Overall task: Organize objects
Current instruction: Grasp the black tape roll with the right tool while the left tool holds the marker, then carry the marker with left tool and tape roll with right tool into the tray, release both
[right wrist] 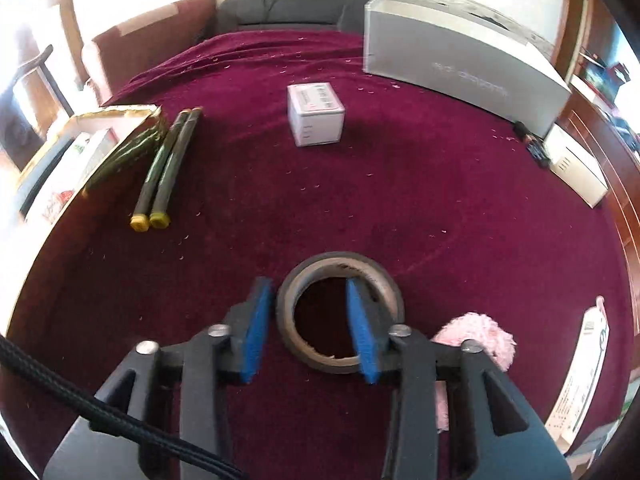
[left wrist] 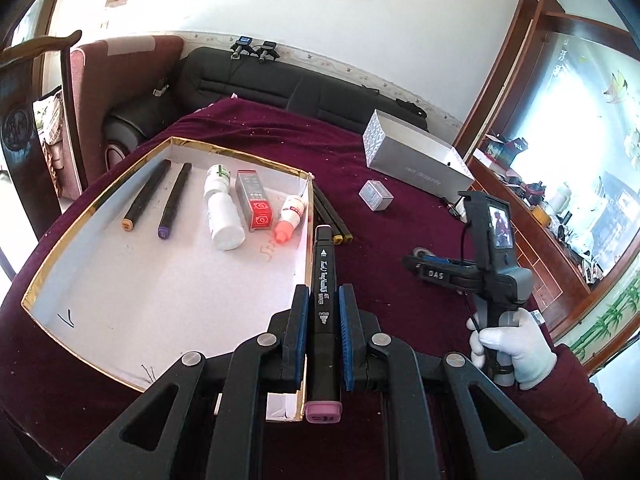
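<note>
My left gripper (left wrist: 323, 292) is shut on a black marker with a pink cap (left wrist: 325, 264), held over the right wall of a gold-rimmed white box (left wrist: 100, 272). Two black markers (left wrist: 146, 196), a white bottle (left wrist: 222, 212), a grey and red carton (left wrist: 254, 200) and an orange-capped glue bottle (left wrist: 290, 216) lie inside the box. Two yellow-capped markers (right wrist: 160, 176) lie on the cloth just outside it. My right gripper (right wrist: 308, 286) stands open over a roll of tape (right wrist: 340, 362). The roll's left wall is between the pads, with a gap to the right pad.
A dark red cloth (right wrist: 440, 208) covers the table. On it stand a small white cube box (right wrist: 316, 114), a long grey-white box (right wrist: 460, 60) at the back right and a white box (right wrist: 576, 168) at the right edge. A pink fluffy thing (right wrist: 476, 332) lies beside the tape.
</note>
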Demonstrator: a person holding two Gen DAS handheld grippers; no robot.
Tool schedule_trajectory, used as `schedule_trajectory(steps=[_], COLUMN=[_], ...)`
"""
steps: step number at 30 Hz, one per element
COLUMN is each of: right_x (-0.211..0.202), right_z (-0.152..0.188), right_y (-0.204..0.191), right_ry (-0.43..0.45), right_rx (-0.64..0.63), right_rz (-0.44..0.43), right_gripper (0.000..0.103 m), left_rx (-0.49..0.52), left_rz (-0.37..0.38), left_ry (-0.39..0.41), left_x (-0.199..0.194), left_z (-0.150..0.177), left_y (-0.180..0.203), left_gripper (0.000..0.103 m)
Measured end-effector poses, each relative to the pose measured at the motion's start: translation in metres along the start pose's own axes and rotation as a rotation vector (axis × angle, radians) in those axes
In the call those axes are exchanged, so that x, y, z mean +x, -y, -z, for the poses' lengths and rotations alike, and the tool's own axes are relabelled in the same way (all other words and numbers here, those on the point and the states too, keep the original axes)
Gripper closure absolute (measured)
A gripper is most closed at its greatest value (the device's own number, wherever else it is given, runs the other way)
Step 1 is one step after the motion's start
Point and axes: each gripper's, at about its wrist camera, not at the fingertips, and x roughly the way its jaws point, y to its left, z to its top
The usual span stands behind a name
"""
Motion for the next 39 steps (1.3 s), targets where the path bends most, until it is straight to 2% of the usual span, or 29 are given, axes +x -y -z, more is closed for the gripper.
schedule_trajectory(steps=[2, 7, 12, 15, 16, 17, 19, 21, 24, 25, 27, 30, 31, 35, 39], right_x=[-0.002, -0.017, -0.047, -0.054, -0.054, -0.053, -0.044, -0.028, 0.001, 0.000, 0.003, 0.002, 0.002, -0.005, -0.016], right_z=[0.001, 0.005, 0.006, 0.004, 0.003, 0.002, 0.003, 0.004, 0.000, -0.002, -0.004, -0.004, -0.005, -0.001, 0.000], right_y=[0.003, 0.012, 0.022, 0.031, 0.029, 0.023, 0.009, -0.002, -0.005, -0.003, 0.002, 0.004, 0.003, 0.003, 0.001], right_ry=[-0.001, 0.035, 0.091, 0.091, 0.083, 0.071, 0.041, 0.015, -0.046, -0.001, -0.013, -0.042, -0.053, -0.065, -0.025], right_rx=[0.015, 0.082, 0.171, 0.234, 0.212, 0.159, 0.030, -0.077, -0.164, -0.182, -0.183, -0.167, -0.157, -0.079, -0.006], right_rz=[-0.029, -0.110, -0.273, -0.372, -0.343, -0.279, -0.132, -0.075, -0.019, -0.037, -0.054, -0.084, -0.091, -0.171, -0.228], right_gripper=[0.093, 0.095, 0.095, 0.094, 0.092, 0.085, 0.067, 0.067, 0.066, 0.067, 0.069, 0.091, 0.093, 0.094, 0.095], left_rx=[-0.006, -0.017, -0.034, -0.038, -0.041, -0.042, -0.044, -0.048, -0.053, -0.049, -0.039, -0.048, -0.052, -0.073, -0.087], left_rz=[0.006, 0.012, 0.012, 0.011, 0.014, 0.017, 0.022, 0.027, 0.034, 0.039, 0.039, 0.056, 0.061, 0.061, 0.046], left_ry=[-0.008, -0.012, 0.005, 0.007, 0.007, 0.007, 0.013, 0.015, 0.017, 0.021, 0.031, 0.029, 0.026, 0.016, 0.022], left_x=[0.003, 0.008, 0.005, 0.004, 0.004, 0.003, 0.001, 0.000, 0.000, -0.001, -0.002, 0.001, 0.003, 0.008, 0.006], left_z=[0.001, -0.001, -0.003, -0.003, -0.002, -0.002, -0.001, 0.000, 0.000, 0.000, 0.000, -0.002, -0.002, -0.004, -0.005], left_y=[-0.003, -0.010, -0.017, -0.020, -0.020, -0.021, -0.021, -0.023, -0.025, -0.026, -0.026, -0.031, -0.033, -0.043, -0.050], left_gripper=[0.092, 0.092, 0.092, 0.092, 0.092, 0.092, 0.092, 0.092, 0.092, 0.092, 0.092, 0.092, 0.092, 0.092, 0.092])
